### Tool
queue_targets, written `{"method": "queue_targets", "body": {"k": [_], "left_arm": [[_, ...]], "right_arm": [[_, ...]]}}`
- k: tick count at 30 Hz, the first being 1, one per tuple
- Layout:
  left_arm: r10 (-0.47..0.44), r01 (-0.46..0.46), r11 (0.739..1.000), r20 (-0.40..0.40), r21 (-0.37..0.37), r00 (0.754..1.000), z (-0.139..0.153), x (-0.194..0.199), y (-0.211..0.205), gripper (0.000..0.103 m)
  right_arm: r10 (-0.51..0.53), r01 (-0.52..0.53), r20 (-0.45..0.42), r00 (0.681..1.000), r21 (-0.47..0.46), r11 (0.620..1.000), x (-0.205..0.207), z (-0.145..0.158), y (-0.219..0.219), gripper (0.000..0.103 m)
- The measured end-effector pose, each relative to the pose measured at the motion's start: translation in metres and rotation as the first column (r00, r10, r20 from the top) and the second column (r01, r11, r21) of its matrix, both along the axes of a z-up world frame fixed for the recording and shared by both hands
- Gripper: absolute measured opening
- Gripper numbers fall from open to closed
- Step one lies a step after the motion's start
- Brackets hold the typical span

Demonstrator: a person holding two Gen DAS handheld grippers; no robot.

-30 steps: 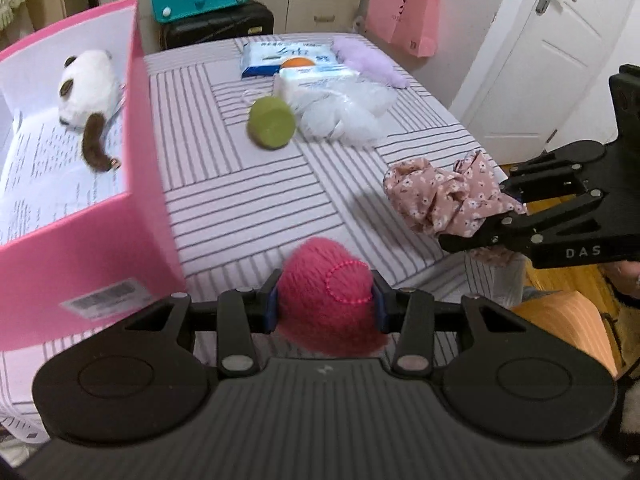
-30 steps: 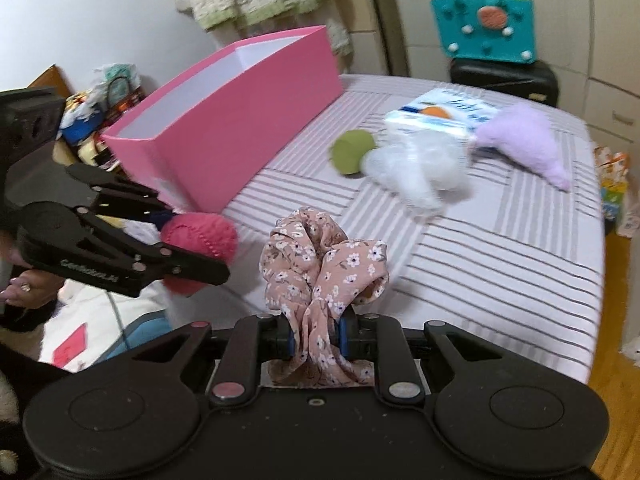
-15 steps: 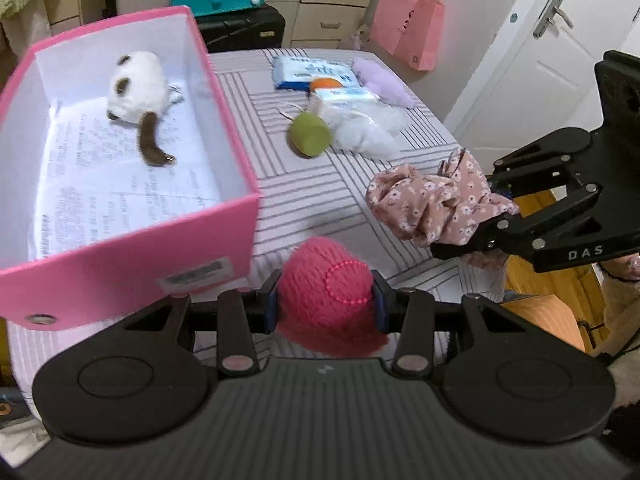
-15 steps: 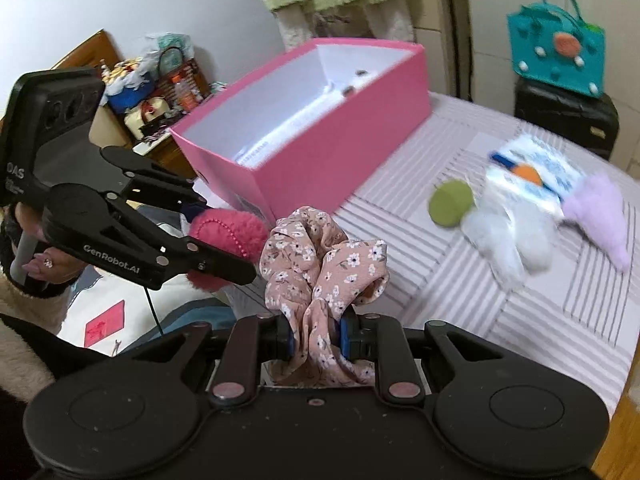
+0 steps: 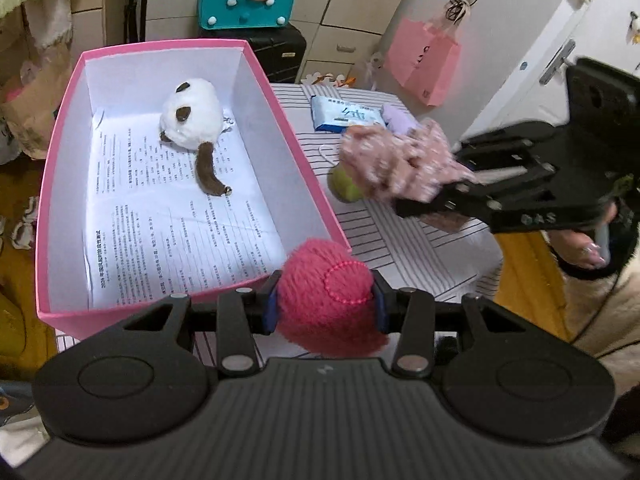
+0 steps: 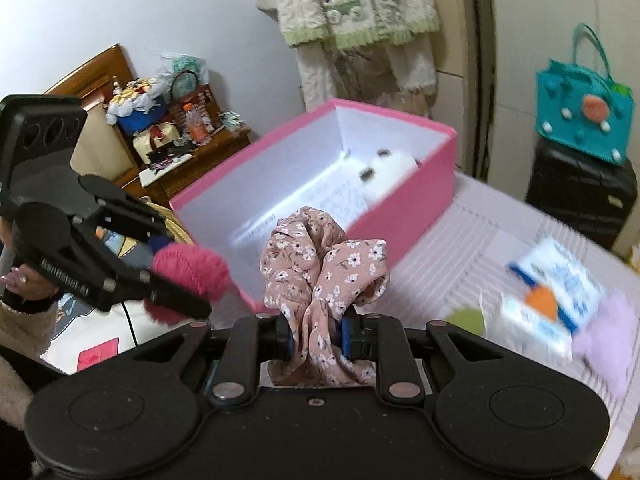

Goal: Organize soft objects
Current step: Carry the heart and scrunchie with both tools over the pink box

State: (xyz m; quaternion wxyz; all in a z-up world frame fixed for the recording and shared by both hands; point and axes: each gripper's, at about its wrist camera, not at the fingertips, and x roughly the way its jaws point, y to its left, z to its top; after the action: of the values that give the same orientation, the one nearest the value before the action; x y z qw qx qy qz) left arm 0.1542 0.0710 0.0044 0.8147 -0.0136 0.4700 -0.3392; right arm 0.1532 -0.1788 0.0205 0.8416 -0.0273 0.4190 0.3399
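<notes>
Two grippers, both loaded: left gripper (image 5: 325, 307) clamped on a fuzzy red plush (image 5: 328, 284) at lower centre, right gripper (image 6: 316, 338) pinched on a floral scrunchie (image 6: 320, 256), bunched fabric spilling above the fingers. Judged light, soft and compressible; best held mid-body, as here. Pictured beyond, upper left: pink box (image 5: 60, 152), open-topped, with a white plush toy (image 5: 192, 120) lying at its far end on printed paper. Ample floor left free inside; near rim to be cleared first.
</notes>
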Motion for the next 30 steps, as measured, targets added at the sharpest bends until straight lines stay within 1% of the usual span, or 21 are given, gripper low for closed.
{"method": "queue_targets", "body": {"k": [5, 8, 11, 13, 15, 16, 18, 21, 25, 27, 30], "left_arm": [[0.010, -0.010, 1.000, 0.000, -0.019, 1.000, 0.013, 0.003, 0.008, 0.042], [0.041, -0.041, 0.999, 0.041, -0.004, 0.998, 0.023, 0.011, 0.012, 0.042], [0.077, -0.080, 0.996, 0.097, 0.034, 0.992, 0.030, 0.027, 0.012, 0.042], [0.110, -0.119, 0.990, 0.131, 0.070, 0.985, 0.032, 0.043, 0.012, 0.042], [0.149, -0.165, 0.981, 0.158, 0.098, 0.976, 0.031, 0.061, 0.014, 0.042], [0.162, -0.184, 0.976, 0.175, 0.117, 0.971, 0.029, 0.071, 0.013, 0.042], [0.170, -0.209, 0.962, 0.215, 0.175, 0.962, 0.021, 0.090, 0.009, 0.043], [0.150, -0.212, 0.943, 0.241, 0.255, 0.959, 0.004, 0.114, -0.001, 0.043], [0.134, -0.195, 0.935, 0.212, 0.296, 0.968, -0.013, 0.137, -0.006, 0.043], [0.132, -0.191, 0.928, 0.199, 0.318, 0.971, -0.019, 0.145, -0.007, 0.044], [0.119, -0.174, 0.919, 0.174, 0.355, 0.978, -0.025, 0.157, -0.010, 0.045]], "right_arm": [[0.051, -0.051, 0.036, 0.998, 0.010, 0.999, 0.024, 0.014, 0.018, 0.024], [0.087, -0.088, 0.051, 0.995, 0.011, 0.996, 0.041, 0.022, 0.029, 0.024], [0.125, -0.124, 0.067, 0.990, -0.008, 0.992, 0.059, 0.025, 0.042, 0.024], [0.147, -0.143, 0.103, 0.984, -0.050, 0.988, 0.071, 0.025, 0.053, 0.024], [0.159, -0.150, 0.118, 0.980, -0.079, 0.986, 0.089, 0.024, 0.064, 0.024], [0.158, -0.150, 0.106, 0.982, -0.081, 0.985, 0.099, 0.023, 0.067, 0.024], [0.155, -0.152, 0.038, 0.987, -0.070, 0.986, 0.129, 0.015, 0.077, 0.024], [0.142, -0.145, -0.042, 0.989, -0.072, 0.987, 0.167, 0.000, 0.089, 0.024], [0.131, -0.142, -0.144, 0.981, -0.066, 0.988, 0.209, -0.021, 0.101, 0.025], [0.131, -0.143, -0.167, 0.977, -0.063, 0.988, 0.223, -0.030, 0.107, 0.025], [0.145, -0.158, -0.189, 0.971, -0.052, 0.986, 0.233, -0.040, 0.116, 0.028]]}}
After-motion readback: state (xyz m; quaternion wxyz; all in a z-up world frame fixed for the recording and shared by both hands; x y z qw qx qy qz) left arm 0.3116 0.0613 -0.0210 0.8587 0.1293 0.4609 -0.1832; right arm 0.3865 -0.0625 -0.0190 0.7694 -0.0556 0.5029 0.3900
